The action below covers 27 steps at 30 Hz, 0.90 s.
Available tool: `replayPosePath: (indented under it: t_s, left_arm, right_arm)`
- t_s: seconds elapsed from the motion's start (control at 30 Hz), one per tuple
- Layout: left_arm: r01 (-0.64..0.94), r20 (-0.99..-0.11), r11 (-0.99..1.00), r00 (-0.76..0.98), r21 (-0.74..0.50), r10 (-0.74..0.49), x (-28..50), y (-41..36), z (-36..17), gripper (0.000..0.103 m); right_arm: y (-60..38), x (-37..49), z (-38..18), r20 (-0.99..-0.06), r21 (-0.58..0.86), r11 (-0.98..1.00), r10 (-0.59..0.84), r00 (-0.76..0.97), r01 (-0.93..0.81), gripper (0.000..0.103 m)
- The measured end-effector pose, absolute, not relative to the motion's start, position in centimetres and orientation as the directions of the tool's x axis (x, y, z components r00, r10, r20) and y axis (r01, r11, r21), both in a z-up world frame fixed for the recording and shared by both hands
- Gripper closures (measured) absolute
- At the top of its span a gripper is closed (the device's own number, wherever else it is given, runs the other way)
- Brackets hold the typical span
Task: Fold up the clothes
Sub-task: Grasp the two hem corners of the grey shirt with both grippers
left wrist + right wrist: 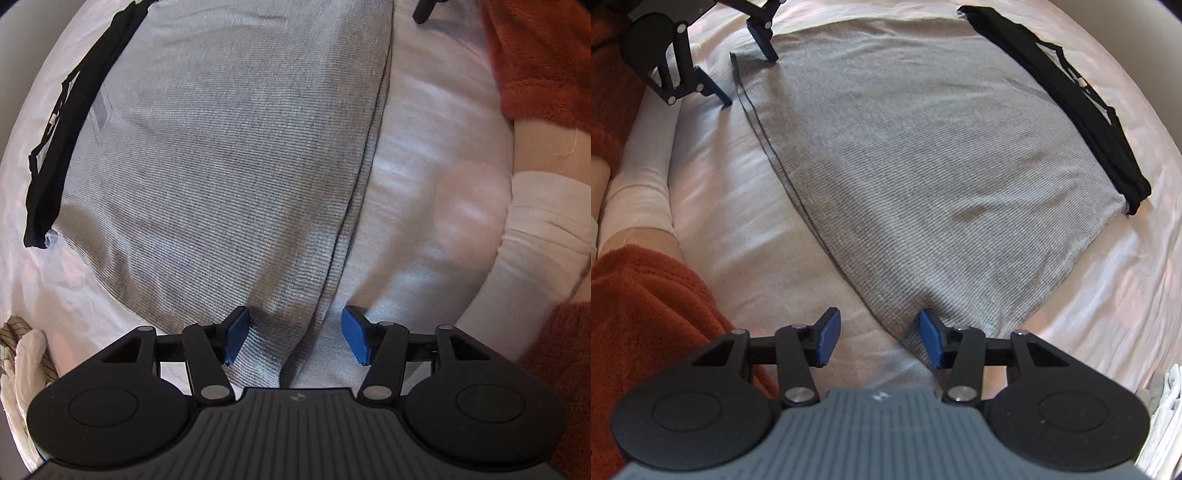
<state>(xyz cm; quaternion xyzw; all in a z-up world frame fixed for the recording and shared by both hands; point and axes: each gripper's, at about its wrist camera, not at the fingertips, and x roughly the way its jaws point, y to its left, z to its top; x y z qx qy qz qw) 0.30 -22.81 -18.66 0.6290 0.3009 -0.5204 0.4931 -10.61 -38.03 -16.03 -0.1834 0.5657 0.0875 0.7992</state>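
Left wrist view: the left gripper (pixel 293 339) stands wide apart, straddling the near hem of the grey garment (pixel 221 166) spread flat on the white sheet (pixel 424 184); nothing is gripped yet — likely the pinch before a fold. Right wrist view: the right gripper (pixel 877 338) is equally wide, empty, at the garment's other near corner (pixel 912 332); next, both should close on the hem together. No containers show.

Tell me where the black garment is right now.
The black garment lies folded on the white sheet along the grey garment's far edge: upper right in the right wrist view, upper left in the left.
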Motion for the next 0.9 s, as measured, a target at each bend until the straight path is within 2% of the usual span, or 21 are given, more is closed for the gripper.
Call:
replayPosePath:
  t_s: [0.03, 0.13, 0.2, 0.3, 0.37, 0.47, 0.6, 0.73, 0.8, 0.83, 0.87, 0.9]
  left_arm:
    - [0.900, -0.954, -0.318, 0.269, 0.297, -0.129, 0.6, -22.9, -18.6, 0.050]
    - [0.923, -0.963, -0.278, 0.237, 0.265, -0.128, 1.1, -22.8, -18.3, 0.063]
    - [0.934, -0.962, -0.242, 0.235, 0.263, -0.139, 1.5, -22.6, -18.0, 0.082]
    - [0.956, -0.963, -0.161, 0.220, 0.245, -0.157, 2.6, -22.5, -17.4, 0.093]
    - [0.966, -0.962, -0.114, 0.210, 0.232, -0.172, 3.4, -22.2, -17.0, 0.095]
    - [0.976, -0.961, -0.056, 0.196, 0.210, -0.197, 4.3, -21.9, -16.3, 0.095]
    - [0.986, -0.955, 0.023, 0.163, 0.163, -0.247, 5.0, -21.7, -15.2, 0.095]
    - [0.987, -0.949, 0.111, 0.145, 0.118, -0.280, 6.2, -22.0, -14.4, 0.095]
    - [0.986, -0.949, 0.136, 0.131, 0.095, -0.286, 6.7, -22.1, -14.2, 0.095]
    - [0.986, -0.949, 0.145, 0.127, 0.088, -0.288, 7.0, -22.2, -14.1, 0.095]
    - [0.985, -0.949, 0.149, 0.124, 0.083, -0.290, 7.1, -22.3, -14.1, 0.095]
    - [0.985, -0.948, 0.153, 0.122, 0.079, -0.294, 7.2, -22.3, -14.0, 0.095]
  right_arm:
    - [-37.9, -10.6, -16.2, -0.936, -0.202, 0.911, -0.071, 0.345, -0.360, 0.052]
    - [-37.4, -10.4, -16.5, -0.934, -0.221, 0.894, -0.079, 0.350, -0.390, 0.052]
    - [-37.3, -10.3, -16.8, -0.934, -0.227, 0.889, -0.082, 0.349, -0.399, 0.052]
    - [-37.6, -10.1, -16.9, -0.932, -0.226, 0.891, -0.080, 0.353, -0.393, 0.052]
    - [-37.6, -10.0, -16.9, -0.927, -0.233, 0.893, -0.085, 0.366, -0.385, 0.052]
    - [-37.2, -10.3, -17.0, -0.914, -0.272, 0.882, -0.111, 0.390, -0.386, 0.059]
    - [-36.4, -10.8, -17.0, -0.886, -0.350, 0.849, -0.163, 0.435, -0.395, 0.077]
    - [-35.3, -11.5, -17.3, -0.833, -0.476, 0.771, -0.241, 0.497, -0.423, 0.078]
    - [-34.4, -12.0, -17.4, -0.821, -0.505, 0.726, -0.237, 0.520, -0.466, 0.074]
    - [-34.0, -12.3, -17.5, -0.814, -0.518, 0.705, -0.234, 0.531, -0.484, 0.070]
    - [-33.9, -12.3, -17.4, -0.809, -0.528, 0.695, -0.235, 0.539, -0.489, 0.062]
    - [-33.9, -12.3, -17.4, -0.803, -0.537, 0.685, -0.238, 0.546, -0.491, 0.061]
